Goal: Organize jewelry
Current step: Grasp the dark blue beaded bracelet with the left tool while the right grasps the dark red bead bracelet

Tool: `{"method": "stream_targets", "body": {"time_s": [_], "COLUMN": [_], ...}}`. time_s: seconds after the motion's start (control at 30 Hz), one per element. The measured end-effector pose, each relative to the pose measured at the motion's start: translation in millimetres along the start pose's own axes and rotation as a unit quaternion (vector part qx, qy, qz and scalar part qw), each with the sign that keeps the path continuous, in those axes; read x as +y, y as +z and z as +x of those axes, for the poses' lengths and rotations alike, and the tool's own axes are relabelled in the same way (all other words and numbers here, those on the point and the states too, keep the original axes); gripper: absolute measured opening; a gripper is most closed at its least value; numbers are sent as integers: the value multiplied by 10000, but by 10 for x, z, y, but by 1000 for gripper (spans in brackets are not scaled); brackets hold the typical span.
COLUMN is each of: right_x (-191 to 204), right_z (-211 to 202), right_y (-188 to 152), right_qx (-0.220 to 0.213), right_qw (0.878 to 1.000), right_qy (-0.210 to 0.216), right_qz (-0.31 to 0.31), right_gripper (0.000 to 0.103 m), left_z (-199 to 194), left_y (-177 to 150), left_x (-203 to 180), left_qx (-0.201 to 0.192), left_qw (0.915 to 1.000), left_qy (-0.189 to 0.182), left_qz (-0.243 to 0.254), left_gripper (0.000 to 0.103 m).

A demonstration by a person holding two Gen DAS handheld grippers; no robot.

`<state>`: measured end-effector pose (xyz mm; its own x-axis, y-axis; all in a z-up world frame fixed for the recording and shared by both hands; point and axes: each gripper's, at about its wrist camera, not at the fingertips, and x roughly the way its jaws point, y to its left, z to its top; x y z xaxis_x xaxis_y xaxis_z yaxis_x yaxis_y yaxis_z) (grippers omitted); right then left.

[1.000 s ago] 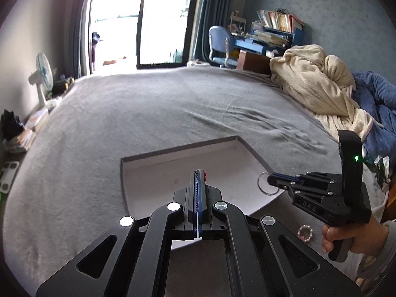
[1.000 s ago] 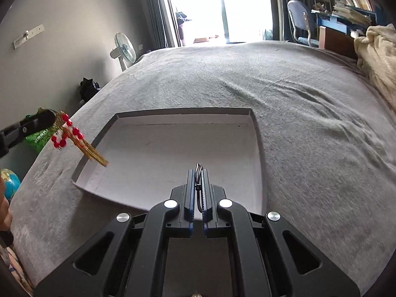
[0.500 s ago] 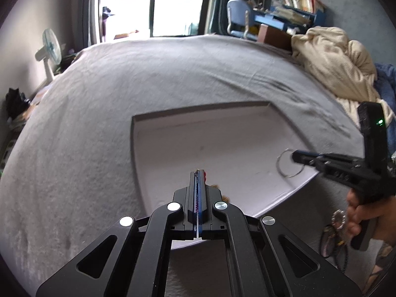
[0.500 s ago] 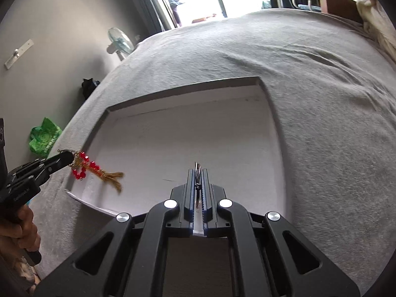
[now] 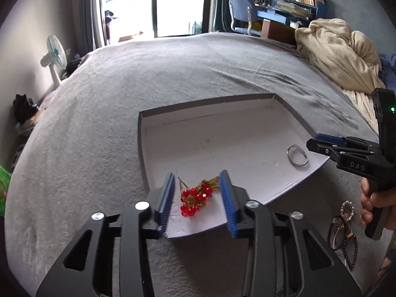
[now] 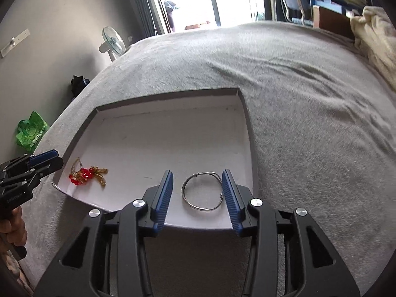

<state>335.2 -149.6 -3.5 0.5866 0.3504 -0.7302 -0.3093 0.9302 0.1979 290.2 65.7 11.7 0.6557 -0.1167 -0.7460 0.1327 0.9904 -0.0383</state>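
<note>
Jewelry is lying in a shallow white tray on a grey bed; the left tongs are gaping wide and gripping nothing, hovering over a red bead and gold piece at the tray's near left corner, while the right tongs are likewise spread and empty above a silver bangle at the near right. Two pieces are looking sorted, by my judgement; a pearl ring and dark bead bracelets are waiting on the bed beside the tray, apparently unsorted.
</note>
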Motion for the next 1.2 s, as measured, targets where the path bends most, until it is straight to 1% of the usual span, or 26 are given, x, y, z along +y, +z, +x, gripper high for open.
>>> {"method": "stream_targets", "body": {"time_s": [0.03,0.1,0.2,0.27,0.47,0.6,0.8,0.83,1.0,1.07,1.2], "right_x": [-3,-3,-22,-9,-16,-21,-118,-133,-180,-189,-239], "right_z": [-44,-131,-259,-327,-542,-655,-789,-802,-871,-903,-987], "right_y": [-14,-56,-118,-165,-361,-519,-791,-829,-1078,-1166,-1406], "right_qx": [-35,-83,-127,-152,-185,-186,-132,-117,22,58,137], "right_qw": [10000,9999,9999,9998,9998,9998,9996,9995,9991,9989,9979], "right_qy": [-16,-61,-67,-92,-99,-97,-122,-127,-156,-197,-289], "right_qz": [-9,-48,1,-18,33,49,209,250,400,412,561], "right_gripper": [45,47,48,50,51,53,53,53,53,53,53], "left_z": [-26,-96,-193,-268,-465,-545,-597,-596,-557,-533,-496], "left_y": [-3,-20,-67,-116,-347,-581,-889,-959,-1145,-1175,-1218], "left_x": [-15,-28,-70,-121,-317,-420,-470,-484,-551,-589,-633], "left_qx": [-30,-103,-169,-197,-193,-53,165,229,462,523,594], "left_qw": [10000,9999,9998,9998,9991,9977,9960,9954,9927,9915,9906], "left_qy": [11,8,-41,-79,-275,-460,-632,-661,-742,-766,-763], "left_qz": [3,-10,-40,-28,270,497,609,652,826,915,968], "left_gripper": [49,53,55,59,59,59,59,58,48,41,35]}}
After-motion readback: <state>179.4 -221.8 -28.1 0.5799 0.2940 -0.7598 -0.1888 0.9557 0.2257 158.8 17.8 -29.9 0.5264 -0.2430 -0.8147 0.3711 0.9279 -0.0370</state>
